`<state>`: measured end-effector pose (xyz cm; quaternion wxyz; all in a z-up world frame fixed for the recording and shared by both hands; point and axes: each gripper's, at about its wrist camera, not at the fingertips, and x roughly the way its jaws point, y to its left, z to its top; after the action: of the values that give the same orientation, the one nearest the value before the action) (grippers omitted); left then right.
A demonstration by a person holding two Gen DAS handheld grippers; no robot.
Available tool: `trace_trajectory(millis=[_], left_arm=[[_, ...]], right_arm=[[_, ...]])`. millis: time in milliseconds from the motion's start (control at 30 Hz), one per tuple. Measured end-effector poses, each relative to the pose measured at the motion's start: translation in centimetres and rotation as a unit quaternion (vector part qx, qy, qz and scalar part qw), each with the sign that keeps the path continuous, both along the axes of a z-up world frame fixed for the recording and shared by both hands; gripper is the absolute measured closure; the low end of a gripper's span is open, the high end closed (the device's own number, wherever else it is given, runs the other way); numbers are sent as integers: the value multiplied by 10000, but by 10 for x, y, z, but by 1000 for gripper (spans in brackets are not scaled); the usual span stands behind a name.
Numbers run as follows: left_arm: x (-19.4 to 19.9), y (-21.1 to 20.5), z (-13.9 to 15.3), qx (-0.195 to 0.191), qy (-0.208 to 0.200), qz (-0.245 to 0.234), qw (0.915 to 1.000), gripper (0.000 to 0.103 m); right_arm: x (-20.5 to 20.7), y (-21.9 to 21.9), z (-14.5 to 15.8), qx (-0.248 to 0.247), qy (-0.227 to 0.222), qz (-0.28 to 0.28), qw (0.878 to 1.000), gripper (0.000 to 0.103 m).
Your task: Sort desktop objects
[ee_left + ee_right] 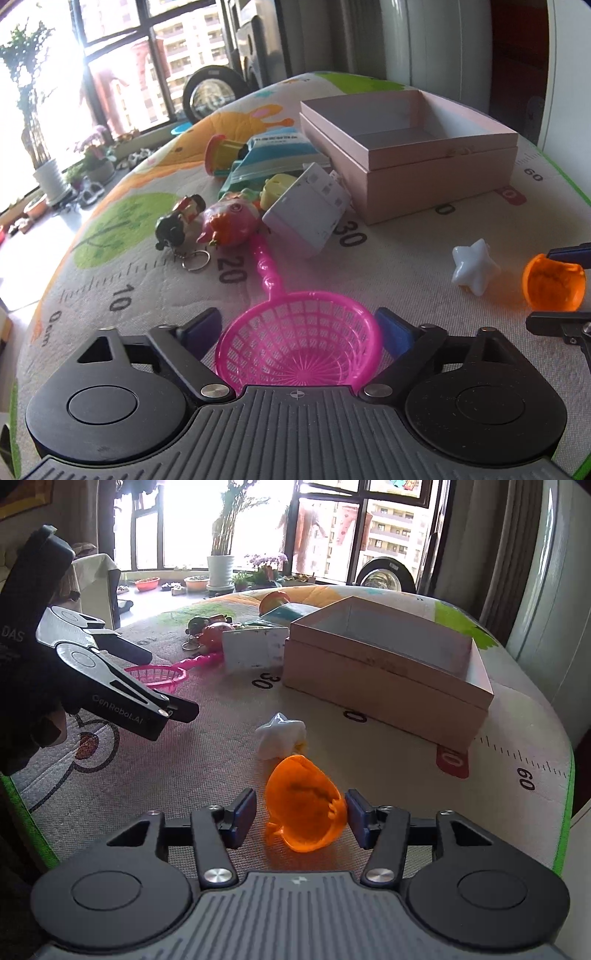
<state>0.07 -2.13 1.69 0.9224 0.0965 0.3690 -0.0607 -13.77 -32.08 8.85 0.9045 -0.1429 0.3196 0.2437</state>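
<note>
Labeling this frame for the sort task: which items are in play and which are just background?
In play: pink net scoop between the open left claw; orange shell toy between the open right claw; white star; toy pile with keychain figure; pink box, open.

Background: potted plant; flowers on the sill; play mat.

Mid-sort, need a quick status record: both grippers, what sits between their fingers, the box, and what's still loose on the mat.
left gripper: open, fingers either side of the pink net scoop
right gripper: open, astride the orange shell, not clamped
box: open, looks empty
white star: loose on the mat, just beyond the shell
toy pile: left of the box, unsorted
</note>
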Motion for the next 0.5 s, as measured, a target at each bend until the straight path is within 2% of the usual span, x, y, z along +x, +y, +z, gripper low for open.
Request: trace_trajectory(millis=[133, 267, 400, 500], left_arm=[[-6, 4, 3, -82, -105, -30, 9999, 16], [-21, 4, 8, -39, -315, -176, 9993, 16], [-36, 0, 11, 155, -517, -320, 9980, 16], [-44, 0, 14, 176, -569, -407, 9974, 16]], right_arm=[[0, -2, 5, 86, -106, -56, 9999, 35], [11, 8, 10, 174, -143, -67, 9997, 35], [31, 30, 11, 199, -18, 164, 9997, 36], [49, 41, 3, 107, 344, 239, 9991, 46]])
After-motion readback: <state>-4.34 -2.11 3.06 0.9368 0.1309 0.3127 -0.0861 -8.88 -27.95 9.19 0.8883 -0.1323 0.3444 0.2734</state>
